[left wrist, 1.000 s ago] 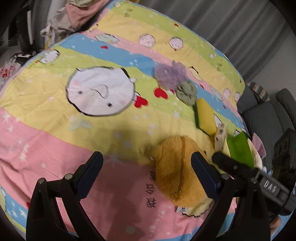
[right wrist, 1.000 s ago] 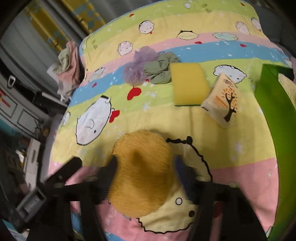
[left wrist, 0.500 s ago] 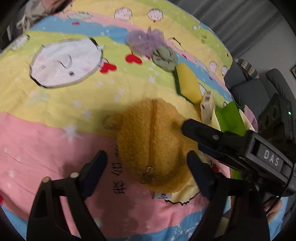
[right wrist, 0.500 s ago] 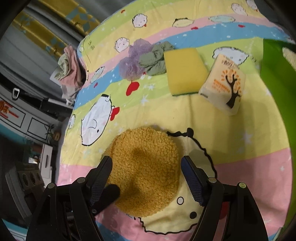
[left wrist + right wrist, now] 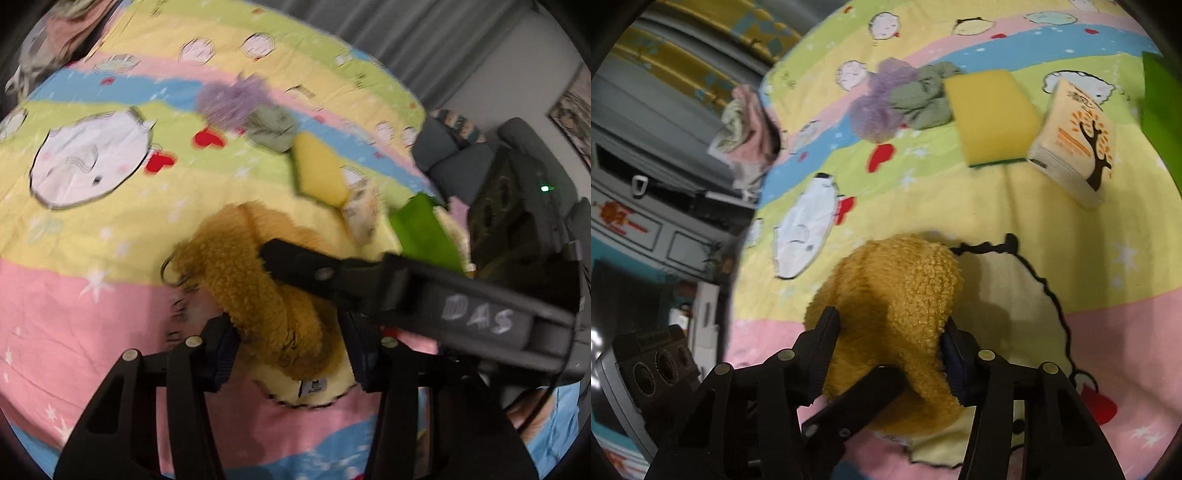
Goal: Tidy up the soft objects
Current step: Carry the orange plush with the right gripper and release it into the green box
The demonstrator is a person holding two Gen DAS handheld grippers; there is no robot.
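You are closing both grippers on the same golden-brown fleecy pouch [image 5: 258,295], which is lying on the striped cartoon bedsheet [image 5: 92,229] right below both cameras. Your left gripper [image 5: 288,354] has just been narrowing and its jaws are now pinching a raised ridge of the pouch's pile near the sewn label. Your right gripper [image 5: 890,354] has been closing too, and its jaws are squeezing the pouch's other end, with the fabric bulging up between them.

The nearest risk is the tools themselves: one finger of each gripper is crossing close under the other's view, so if you are lifting or twisting unevenly, they may be knocking together. Each pinch seems to be catching mostly loose fleece, so the pouch may be slipping free or stretching between the two grips. The small metal ring [image 5: 171,273] at its edge could be snagging the sheet.

Farther off, the tissue pack [image 5: 1075,147] and yellow sponge [image 5: 993,114] are lying just beside each other, with the grey-green cloth [image 5: 923,96] and purple bath pouf [image 5: 879,99] beyond; a low swing toward the green bin [image 5: 1160,96] could be dragging them.
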